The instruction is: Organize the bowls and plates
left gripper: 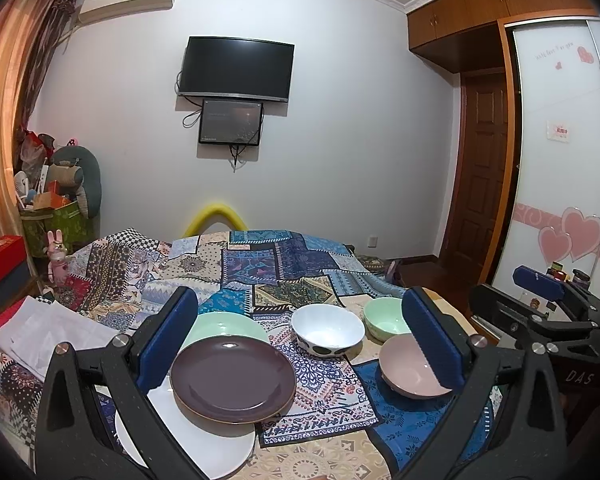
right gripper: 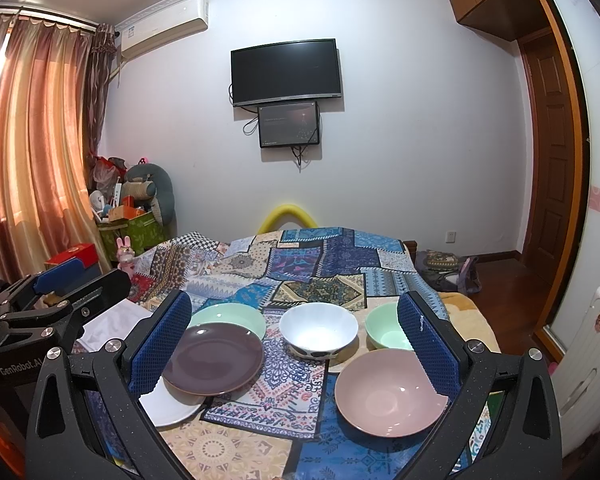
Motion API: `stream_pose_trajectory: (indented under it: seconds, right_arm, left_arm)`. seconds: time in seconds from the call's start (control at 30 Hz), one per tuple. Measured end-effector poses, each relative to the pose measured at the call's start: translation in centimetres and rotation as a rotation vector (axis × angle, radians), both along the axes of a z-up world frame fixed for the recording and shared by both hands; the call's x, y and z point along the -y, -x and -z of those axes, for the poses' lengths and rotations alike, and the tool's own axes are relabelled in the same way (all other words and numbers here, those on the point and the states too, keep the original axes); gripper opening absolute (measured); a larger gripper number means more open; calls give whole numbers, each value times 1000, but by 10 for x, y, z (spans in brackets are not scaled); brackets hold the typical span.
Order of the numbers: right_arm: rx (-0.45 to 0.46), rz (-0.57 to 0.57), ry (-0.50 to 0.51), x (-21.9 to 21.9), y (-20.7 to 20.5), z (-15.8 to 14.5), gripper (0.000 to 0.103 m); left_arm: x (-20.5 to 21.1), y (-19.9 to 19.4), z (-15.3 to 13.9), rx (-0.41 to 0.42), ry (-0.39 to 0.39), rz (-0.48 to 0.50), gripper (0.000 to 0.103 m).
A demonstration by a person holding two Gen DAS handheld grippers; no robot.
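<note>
Both grippers hover above the patchwork cloth, fingers spread wide, nothing pinched. Left gripper (left gripper: 296,336) is nearer the plates, right gripper (right gripper: 294,334) nearer the bowls. Near left: round white plate (left gripper: 204,444) under dark purple plate (left gripper: 233,378), overlapping pale green plate (left gripper: 224,325) behind; three plates. Near right: pink bowl (right gripper: 390,392); farther, white spotted bowl (right gripper: 318,330), mint bowl (right gripper: 386,332); three bowls, apart.
</note>
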State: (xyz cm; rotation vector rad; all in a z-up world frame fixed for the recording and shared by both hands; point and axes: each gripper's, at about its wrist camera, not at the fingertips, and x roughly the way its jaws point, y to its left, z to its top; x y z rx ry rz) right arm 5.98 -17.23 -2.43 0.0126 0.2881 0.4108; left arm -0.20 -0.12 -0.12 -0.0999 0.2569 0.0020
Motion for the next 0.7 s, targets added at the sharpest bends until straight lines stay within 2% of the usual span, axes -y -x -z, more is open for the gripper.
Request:
stream_pose_trajectory:
  seconds: [0.2, 0.37, 0.7]
  right_arm:
    - [-13, -4, 0, -4, -2, 3, 103]
    - [-64, -20, 11, -11, -12, 13, 103]
    - [-192, -71, 54, -46, -43, 47, 103]
  left_arm:
    - [-3, -1, 2, -5, 0, -3, 103]
    - [-9, -6, 10, -24, 0, -16, 103]
    - [-58, -40, 49, -139, 7, -98, 103]
